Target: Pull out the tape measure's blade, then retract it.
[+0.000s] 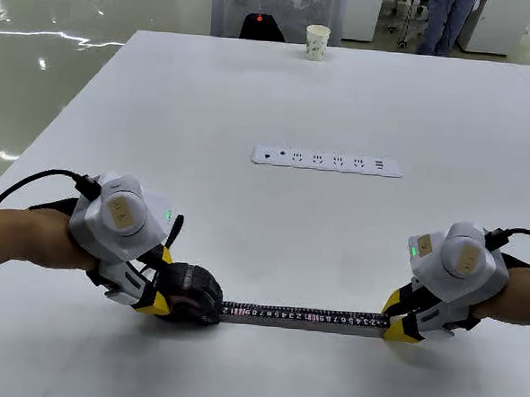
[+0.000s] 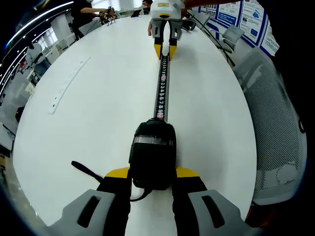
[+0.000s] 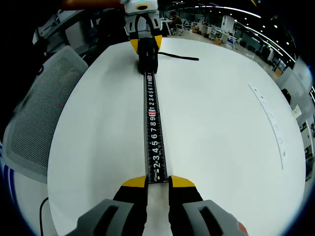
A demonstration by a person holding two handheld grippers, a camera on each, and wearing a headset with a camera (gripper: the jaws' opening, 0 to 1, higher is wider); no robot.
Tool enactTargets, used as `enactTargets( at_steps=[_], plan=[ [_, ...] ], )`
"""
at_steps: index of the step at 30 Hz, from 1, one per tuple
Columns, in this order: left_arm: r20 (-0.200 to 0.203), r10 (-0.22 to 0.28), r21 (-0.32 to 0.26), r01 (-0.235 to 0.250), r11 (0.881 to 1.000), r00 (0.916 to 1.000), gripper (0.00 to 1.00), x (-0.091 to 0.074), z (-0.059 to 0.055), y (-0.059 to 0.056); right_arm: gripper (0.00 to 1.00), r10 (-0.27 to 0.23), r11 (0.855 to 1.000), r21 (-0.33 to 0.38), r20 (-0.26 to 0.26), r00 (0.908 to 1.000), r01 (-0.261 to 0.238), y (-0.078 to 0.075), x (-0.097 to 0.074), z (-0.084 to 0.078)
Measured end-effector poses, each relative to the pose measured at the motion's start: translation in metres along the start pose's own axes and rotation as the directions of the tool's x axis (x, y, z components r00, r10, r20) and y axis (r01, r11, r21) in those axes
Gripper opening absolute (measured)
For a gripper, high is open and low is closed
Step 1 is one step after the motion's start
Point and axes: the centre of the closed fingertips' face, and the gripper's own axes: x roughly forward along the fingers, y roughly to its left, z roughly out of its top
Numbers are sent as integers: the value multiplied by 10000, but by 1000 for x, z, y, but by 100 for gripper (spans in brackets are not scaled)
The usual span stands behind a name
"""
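Head view: the tape measure case (image 1: 190,293), black, lies on the white table (image 1: 253,99) at the lower left of the frame. The blade (image 1: 303,316) is extended from the case and runs to the right, flat along the table surface with its numbered face up.

The left gripper (image 1: 162,280) has its yellow-tipped jaws closed against the two sides of the case. The right gripper (image 1: 396,318), at the lower right of the frame, has its jaws pinched on the free end of the blade. In the right gripper view the gap between the tips is narrow, with the blade end seated in it and the blade running up the frame to the case at top centre.

In the left gripper view the case sits between the jaws at lower centre. A black wrist strap (image 2: 86,169) trails from it to the left across the table.

A white power strip (image 1: 326,160) lies at the centre of the head view, well apart from the blade. A paper cup (image 1: 317,41) stands upright near the far table edge at top centre. A grey mesh chair (image 2: 275,123) stands beside the table at the right of the left gripper view.
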Motion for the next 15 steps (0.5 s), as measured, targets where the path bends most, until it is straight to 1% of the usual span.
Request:
enactTargets(
  at_steps=[6,8,13,15],
  plan=[
    [-11,-34,-181,34,9998,10000,31,-2,-3,-1,16,-17,10000,46,37,10000,17,2,0,0],
    [-51,42,-188,-43,9998,10000,32,-3,-5,-1,17,-70,10000,62,50,10000,70,2,0,0],
    [136,146,-487,-139,9987,9998,38,-6,-6,-4,22,-166,9998,148,106,9998,164,5,0,-1],
    [161,217,-545,-208,9983,9996,39,-7,-7,-5,24,-251,9995,203,116,9996,249,5,-1,-2]
  ],
)
